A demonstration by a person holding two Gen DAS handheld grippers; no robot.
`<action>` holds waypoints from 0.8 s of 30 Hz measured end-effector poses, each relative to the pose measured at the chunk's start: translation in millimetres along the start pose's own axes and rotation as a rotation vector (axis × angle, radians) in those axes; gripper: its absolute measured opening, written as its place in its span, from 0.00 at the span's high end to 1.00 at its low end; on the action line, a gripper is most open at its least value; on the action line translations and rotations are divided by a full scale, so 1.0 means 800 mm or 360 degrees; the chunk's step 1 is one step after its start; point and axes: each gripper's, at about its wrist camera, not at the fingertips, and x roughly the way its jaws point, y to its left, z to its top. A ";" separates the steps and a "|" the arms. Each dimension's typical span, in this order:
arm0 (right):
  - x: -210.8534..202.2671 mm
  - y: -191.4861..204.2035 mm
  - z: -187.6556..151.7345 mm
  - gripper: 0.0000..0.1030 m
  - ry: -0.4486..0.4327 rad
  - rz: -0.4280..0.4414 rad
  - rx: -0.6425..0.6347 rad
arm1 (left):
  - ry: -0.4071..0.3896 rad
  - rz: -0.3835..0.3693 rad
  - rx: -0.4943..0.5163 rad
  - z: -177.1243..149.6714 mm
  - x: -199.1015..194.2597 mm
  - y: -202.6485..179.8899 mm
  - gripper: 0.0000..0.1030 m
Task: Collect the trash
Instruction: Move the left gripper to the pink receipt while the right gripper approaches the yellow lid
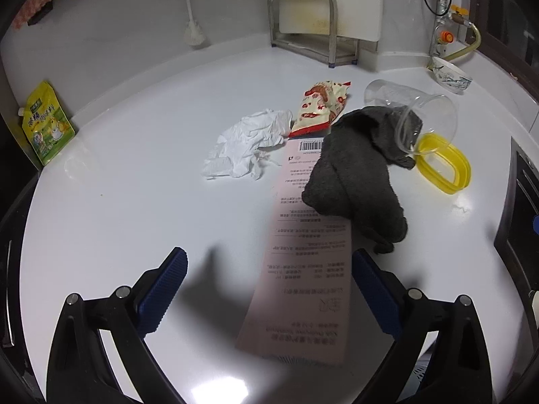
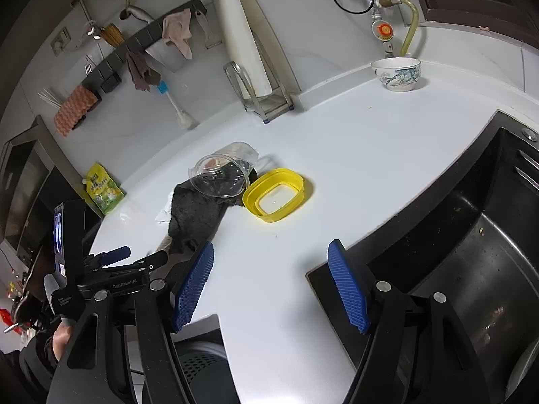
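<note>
On the white counter (image 1: 118,202) lie a crumpled white tissue (image 1: 247,143), a red and cream snack wrapper (image 1: 320,107) and a long pink printed box (image 1: 303,252). A dark grey cloth (image 1: 353,175) lies over the box; it also shows in the right wrist view (image 2: 198,215). A clear plastic cup (image 1: 414,114) lies tipped on the cloth next to a yellow lid (image 1: 444,165). My left gripper (image 1: 269,269) is open, low over the near end of the pink box. My right gripper (image 2: 271,262) is open and empty above the counter, near the sink edge.
A black sink (image 2: 471,252) is at the right. A patterned bowl (image 2: 397,74) stands at the back right. A metal rack with a cutting board (image 1: 303,23), a bottle brush (image 1: 190,17) and a green pouch (image 1: 47,124) stand along the back and left. A grey bin (image 2: 202,367) shows below the counter edge.
</note>
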 end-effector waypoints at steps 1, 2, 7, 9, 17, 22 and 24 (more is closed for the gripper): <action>0.005 0.000 0.002 0.34 0.0014 -0.0010 -0.0003 | 0.0007 -0.0002 -0.0004 0.001 0.004 0.002 0.07; 0.008 0.001 0.004 0.34 0.0020 -0.0016 -0.0006 | 0.0010 -0.0003 -0.0005 0.003 0.005 0.002 0.07; 0.033 0.008 0.018 0.34 0.0087 -0.0063 -0.0086 | 0.0008 -0.0015 0.0006 0.009 0.011 0.005 0.18; 0.042 0.011 0.023 0.34 0.0113 -0.0078 -0.0120 | 0.0032 -0.0036 0.0010 0.012 0.016 0.006 0.29; 0.070 0.028 0.037 0.34 0.0197 -0.0134 -0.0273 | 0.0037 -0.0131 -0.0012 0.014 0.019 0.017 0.49; 0.091 0.024 0.048 0.34 0.0252 -0.0169 -0.0323 | 0.0007 -0.0159 -0.0027 0.009 0.011 0.028 0.52; 0.100 0.025 0.054 0.34 0.0270 -0.0183 -0.0365 | -0.0013 -0.0154 -0.0031 0.007 0.005 0.034 0.53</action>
